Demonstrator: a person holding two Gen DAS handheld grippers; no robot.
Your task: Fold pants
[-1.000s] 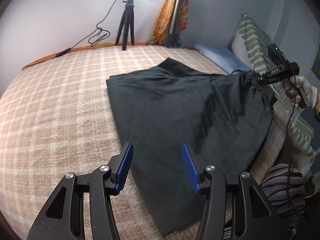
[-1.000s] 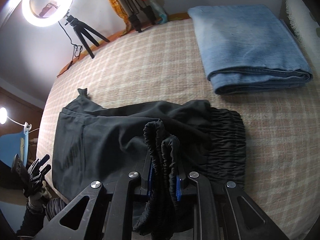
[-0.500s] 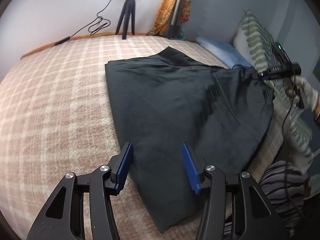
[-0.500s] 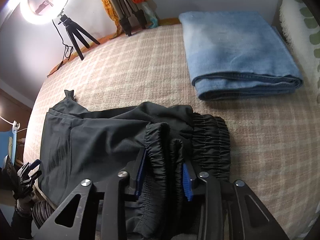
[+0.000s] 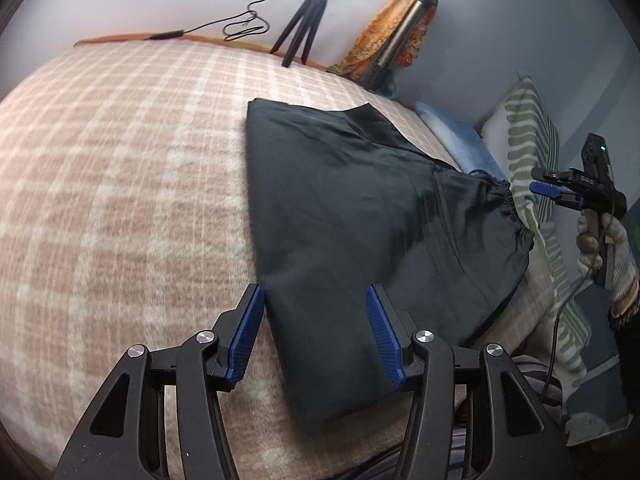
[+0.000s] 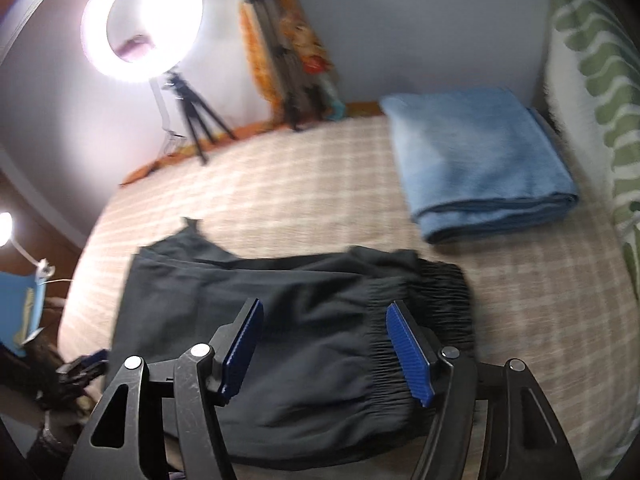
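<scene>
Black pants (image 5: 360, 208) lie folded lengthwise on the checked bed cover (image 5: 120, 160). Their elastic waistband (image 6: 444, 304) is at the far end from my left hand. My left gripper (image 5: 314, 300) hovers over the leg end, its jaws opening a little. The cloth's left edge lies under the gap and the pads do not press it. My right gripper (image 6: 324, 308) hangs above the waistband with its jaws opening and nothing between the pads. In the left wrist view the right gripper (image 5: 540, 190) sits in a gloved hand just beyond the waistband (image 5: 516, 216).
A folded blue cloth (image 6: 480, 168) lies beyond the waistband near a green-patterned pillow (image 6: 592, 60). A ring light (image 6: 140, 24) on a tripod (image 5: 304, 32) and a second tripod draped in orange cloth (image 5: 396, 28) stand along the wall.
The right gripper opened, let go of the bunched waistband and rose; the waistband now lies on the bed. The left gripper rolled and shifted toward the left edge of the leg end.
</scene>
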